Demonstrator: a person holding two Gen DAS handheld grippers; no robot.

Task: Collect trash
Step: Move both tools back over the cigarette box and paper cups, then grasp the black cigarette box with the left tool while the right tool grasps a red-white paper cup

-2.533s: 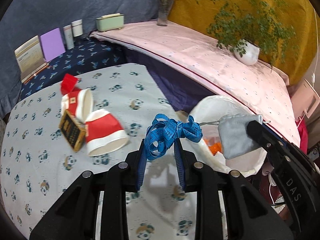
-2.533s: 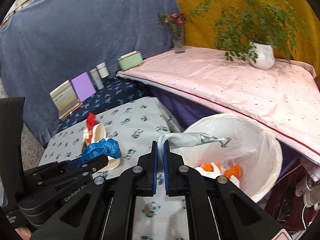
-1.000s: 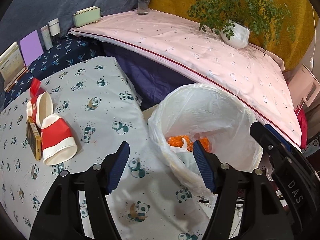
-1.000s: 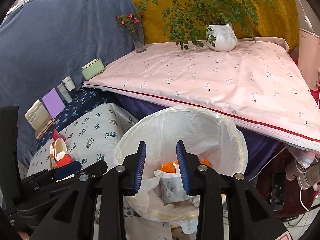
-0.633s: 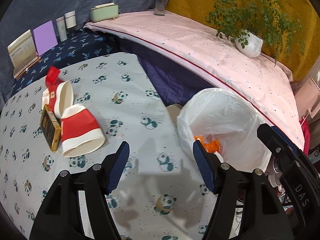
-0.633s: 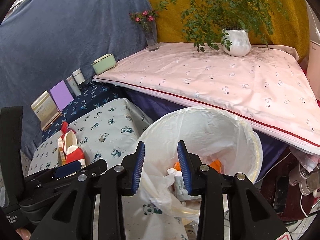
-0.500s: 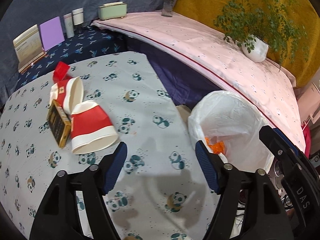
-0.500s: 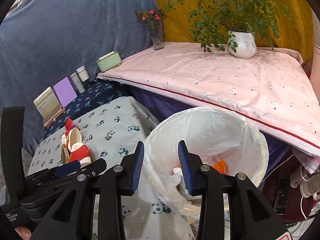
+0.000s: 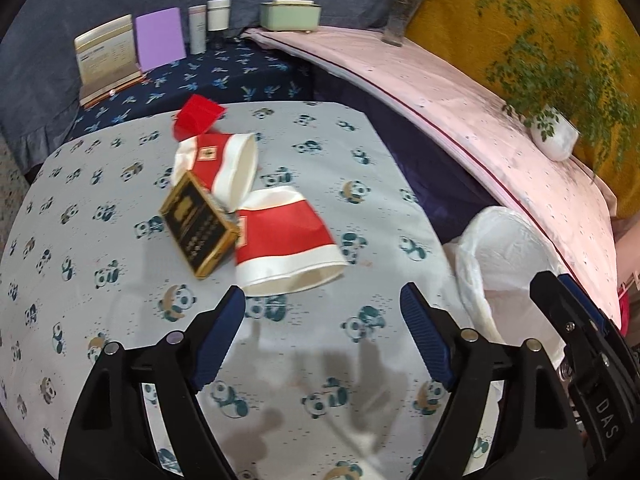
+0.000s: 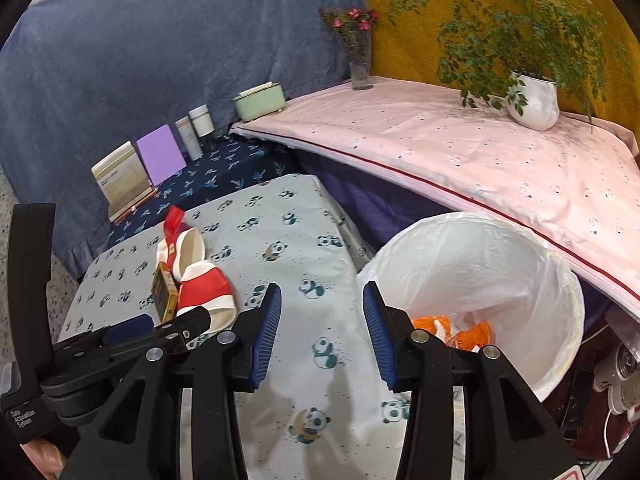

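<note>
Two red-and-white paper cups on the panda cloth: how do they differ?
The nearer red-and-white paper cup lies with its mouth toward the camera, flattened; the farther red-and-white paper cup has its mouth facing right, rounder and more open. The nearer shows a broad plain red band; the farther shows a small logo. Both lie on their sides, touching the black-and-gold box.

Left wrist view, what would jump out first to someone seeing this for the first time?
The red and white paper cups lying on their sides in the middle of the panda-print cloth, with a black and gold box leaning against them. To the right, off the table edge, stands the white-lined trash bin. The left gripper is open and empty just short of the nearest cup.
</note>
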